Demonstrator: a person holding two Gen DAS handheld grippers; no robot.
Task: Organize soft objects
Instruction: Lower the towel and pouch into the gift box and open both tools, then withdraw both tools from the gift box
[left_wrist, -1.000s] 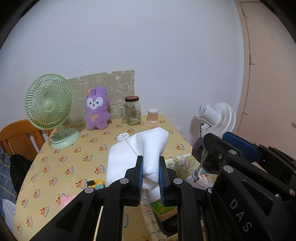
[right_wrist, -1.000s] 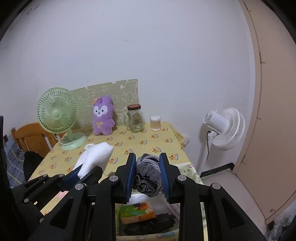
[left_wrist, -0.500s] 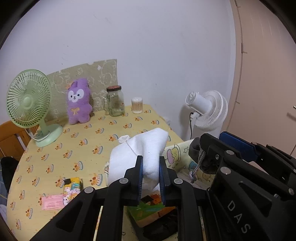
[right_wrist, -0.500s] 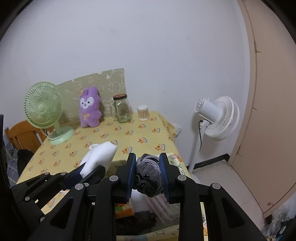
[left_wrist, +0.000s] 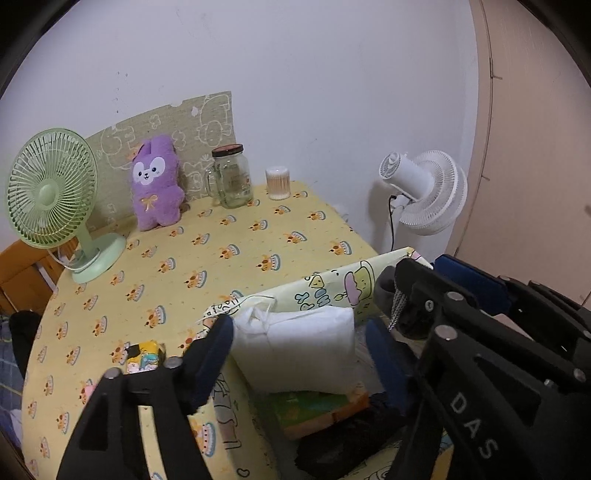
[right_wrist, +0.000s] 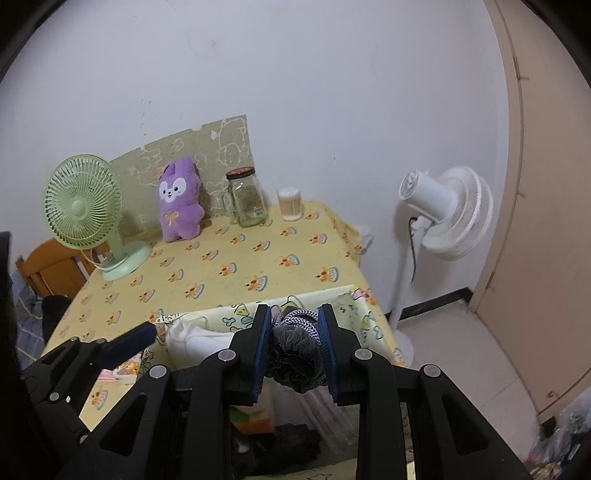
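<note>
The white folded cloth (left_wrist: 295, 347) lies in the storage bag (left_wrist: 332, 291), resting on a green-and-orange packet (left_wrist: 314, 410), and the left tongs (left_wrist: 299, 339) stand spread wide to either side of it, gripping nothing. It looks light and limp, likely to sag, so a pinch across the thick folded middle would serve best. Beside the cloth, the right tongs (right_wrist: 293, 336) are pinching a grey scrunchie (right_wrist: 295, 354) with a braided band, hovering above the bag's mouth; it's squashy and should drop without fuss. The left view shows the bag's contents under the cloth and dark fabric below; the right view shows the scrunchie whole, plus the floor beyond the worktop (right_wrist: 236, 269).
</note>
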